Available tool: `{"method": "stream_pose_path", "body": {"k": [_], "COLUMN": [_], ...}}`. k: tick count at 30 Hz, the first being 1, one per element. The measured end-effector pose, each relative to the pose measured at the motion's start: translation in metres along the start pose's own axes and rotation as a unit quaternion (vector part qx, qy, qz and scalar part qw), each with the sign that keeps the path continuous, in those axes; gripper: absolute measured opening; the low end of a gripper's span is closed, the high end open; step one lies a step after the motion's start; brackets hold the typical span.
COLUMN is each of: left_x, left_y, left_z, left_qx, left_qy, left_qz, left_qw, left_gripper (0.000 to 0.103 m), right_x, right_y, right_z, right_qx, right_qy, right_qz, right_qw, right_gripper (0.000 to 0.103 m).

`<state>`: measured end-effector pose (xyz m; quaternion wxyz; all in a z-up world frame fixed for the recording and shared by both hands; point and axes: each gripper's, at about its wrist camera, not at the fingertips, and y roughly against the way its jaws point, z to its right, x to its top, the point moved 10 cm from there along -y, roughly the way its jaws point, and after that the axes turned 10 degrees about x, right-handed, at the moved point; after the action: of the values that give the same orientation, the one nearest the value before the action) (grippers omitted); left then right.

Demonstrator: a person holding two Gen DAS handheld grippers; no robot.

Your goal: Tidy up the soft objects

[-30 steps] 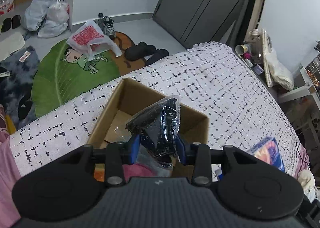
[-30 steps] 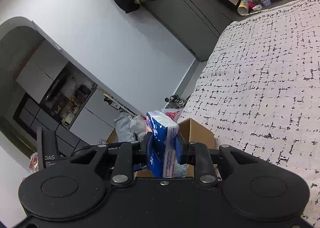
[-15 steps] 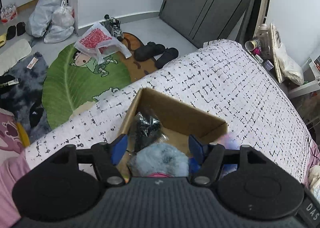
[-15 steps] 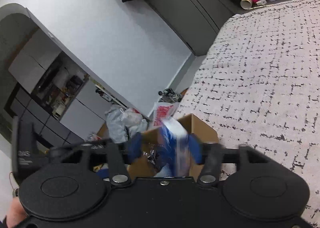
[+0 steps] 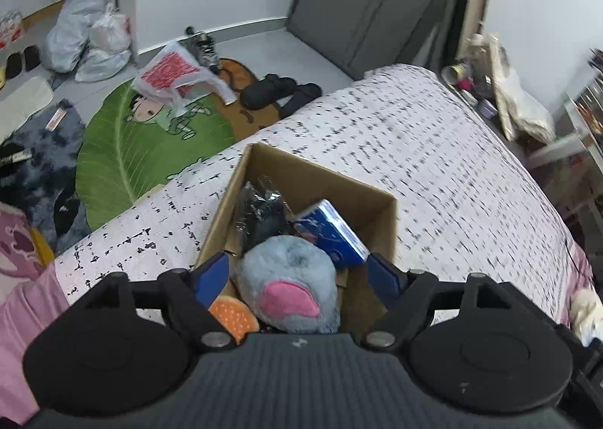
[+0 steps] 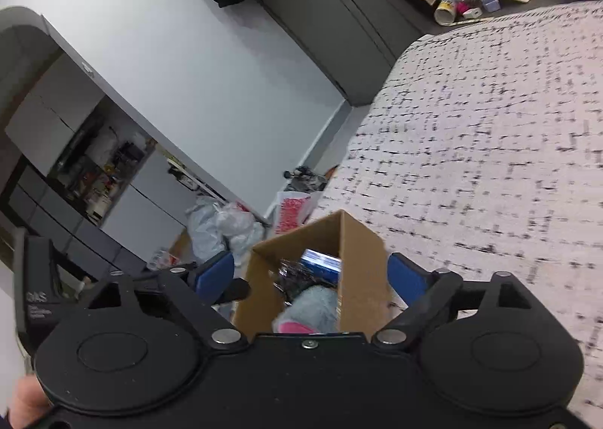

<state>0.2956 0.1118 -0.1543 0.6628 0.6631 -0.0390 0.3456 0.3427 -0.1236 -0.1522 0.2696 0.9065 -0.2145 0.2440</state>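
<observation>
On the bed, inside the open cardboard box [image 5: 377, 199], we see the soft things piled: a blue plush toy [image 5: 288, 284] with a pink patch at the near side, a crinkly black plastic-wrapped bundle [image 5: 260, 214] behind it, a blue tissue pack [image 5: 331, 233] leaning toward the right wall, an orange item [image 5: 233, 314] at the near left corner. Our left gripper [image 5: 297, 272] hangs over the box, jaws wide apart, just been opening, nothing gripped. Our right gripper [image 6: 311, 272] also has jaws spread wide, just been opening, box corner between them, pads not touching it. Box sits on the white black-flecked bedspread [image 5: 452, 172]; beyond the bed edge a green leaf rug [image 5: 124, 150] and plastic bags [image 5: 86, 40] on the floor
</observation>
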Motion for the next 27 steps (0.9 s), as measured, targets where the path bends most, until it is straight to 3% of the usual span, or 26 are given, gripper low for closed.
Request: {"method": "stream_pose_path", "body": {"k": [3,9,15,23,27], "left_x": [-0.004,-0.008,-0.017,-0.029,-0.033], "left_y": [0.012,0.038,0.063,0.095,0.114], "left_z": [-0.001,0.001,0.005,0.009,0.011], "left_qx": [0.004,0.011,0.004,-0.008,-0.016], "left_qy": [-0.004,-0.018,-0.027,-0.04,-0.046], "left_qz": [0.01,0.025,0.027,0.039,0.051], "left_qw": [0.9999,0.9995,0.9993,0.9984,0.9975], "left_gripper": [0.089,0.092,0.102,0.102,0.102], "right_x": [0.002,0.006,0.008,0.012,0.012], "right_y": [0.014,0.04,0.064,0.099,0.121], "right_z": [-0.007,-0.023,-0.038,-0.048,-0.05], "right_qx": [-0.008,-0.033,-0.058,-0.111,-0.119], "right_qy": [0.019,0.046,0.059,0.077,0.077], "right_qz": [-0.005,-0.006,-0.015,-0.019,-0.021], "right_qw": [1.0,0.998,0.996,0.991,0.99], "right_gripper": [0.09,0.103,0.103,0.103,0.103]}}
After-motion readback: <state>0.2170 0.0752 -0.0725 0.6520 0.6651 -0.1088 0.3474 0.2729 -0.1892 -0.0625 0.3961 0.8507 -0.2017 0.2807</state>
